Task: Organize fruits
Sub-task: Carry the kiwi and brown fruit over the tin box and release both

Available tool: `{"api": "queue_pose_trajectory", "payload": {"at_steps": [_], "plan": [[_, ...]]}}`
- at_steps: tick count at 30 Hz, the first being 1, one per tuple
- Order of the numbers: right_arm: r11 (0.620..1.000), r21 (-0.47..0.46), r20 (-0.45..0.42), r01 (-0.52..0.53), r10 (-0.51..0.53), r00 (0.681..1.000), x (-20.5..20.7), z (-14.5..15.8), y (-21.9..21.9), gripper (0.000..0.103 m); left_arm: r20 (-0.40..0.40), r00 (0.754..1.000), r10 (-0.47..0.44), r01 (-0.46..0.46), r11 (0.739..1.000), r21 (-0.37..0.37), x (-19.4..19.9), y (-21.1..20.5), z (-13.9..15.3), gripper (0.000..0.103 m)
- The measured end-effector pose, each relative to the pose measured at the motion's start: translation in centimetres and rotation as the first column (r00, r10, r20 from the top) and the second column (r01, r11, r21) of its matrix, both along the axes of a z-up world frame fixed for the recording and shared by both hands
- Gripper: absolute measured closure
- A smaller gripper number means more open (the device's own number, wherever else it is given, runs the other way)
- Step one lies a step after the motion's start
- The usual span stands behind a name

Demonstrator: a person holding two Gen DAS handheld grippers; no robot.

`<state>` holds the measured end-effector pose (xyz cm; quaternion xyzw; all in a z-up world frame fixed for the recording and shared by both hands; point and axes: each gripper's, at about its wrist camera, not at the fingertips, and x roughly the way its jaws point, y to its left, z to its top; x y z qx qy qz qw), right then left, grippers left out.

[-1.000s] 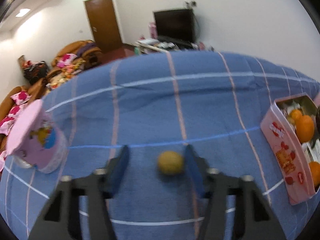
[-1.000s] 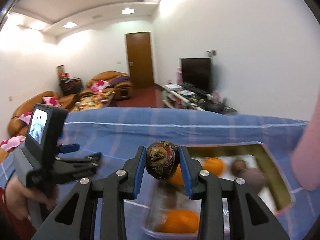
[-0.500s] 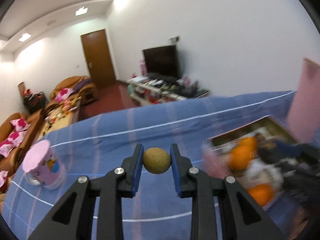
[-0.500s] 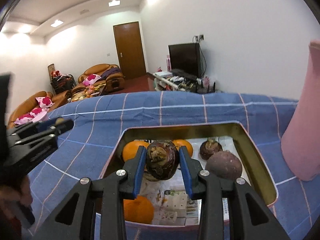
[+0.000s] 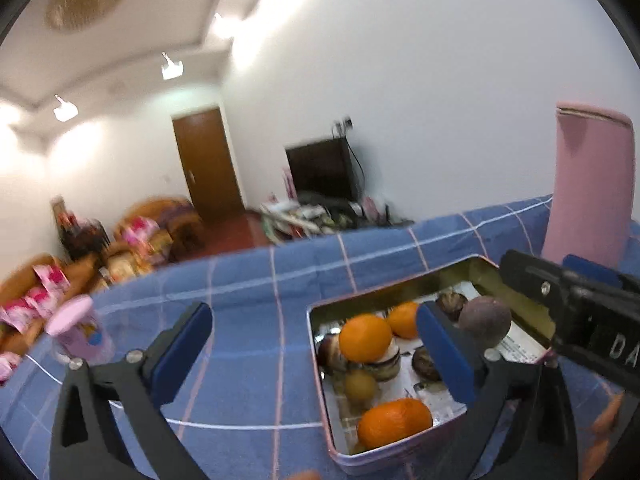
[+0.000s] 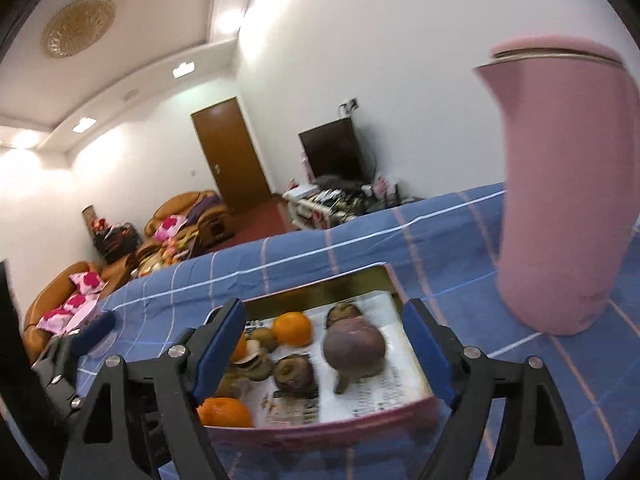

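Both my grippers had just been opening, wide and empty, over the blue checked cloth (image 5: pixel 248 280): left gripper (image 5: pixel 312 348), then right gripper (image 6: pixel 324 344). Fruits lay in the pink tin (image 6: pixel 320 426), sofas (image 6: pixel 188 216) far left, pink jug (image 6: pixel 560 200) right.

My pink tin (image 6: pixel 320 426) lies open on the blue checked cloth, paper-lined, holding three oranges (image 5: pixel 365 338), dark purple round fruits (image 6: pixel 354 346) at its right, and a small yellow-green fruit (image 5: pixel 360 385) near the middle.

My two wrist views, each looking forward along my jaws, tilted slightly down, close over the same fruit tin (image 5: pixel 404 453), left view from its left.
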<state>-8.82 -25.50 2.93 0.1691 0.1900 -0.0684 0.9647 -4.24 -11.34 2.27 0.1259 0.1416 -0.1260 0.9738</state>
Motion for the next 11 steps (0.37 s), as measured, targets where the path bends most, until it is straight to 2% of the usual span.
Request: {"api": "queue_pose_trajectory", "payload": {"at_steps": [1, 3, 11], "plan": [[1.000, 0.002, 0.006, 0.012, -0.012, 1.000, -0.3, 0.1, -0.2, 0.021, 0.014, 1.000, 0.008, -0.009, 0.999, 0.038, -0.2, -0.5, -0.2, 0.000], [1.000, 0.011, 0.015, 0.027, -0.028, 1.000, -0.7, 0.1, -0.5, 0.021, 0.017, 1.000, 0.026, -0.027, 0.998, 0.063, -0.3, -1.0, -0.4, 0.000], [0.997, 0.008, 0.046, 0.072, -0.072, 0.996, -1.9, 0.4, -0.4, 0.021, 0.009, 1.000, 0.025, -0.025, 1.000, 0.006, -1.1, 0.0, -0.6, 0.000]]}}
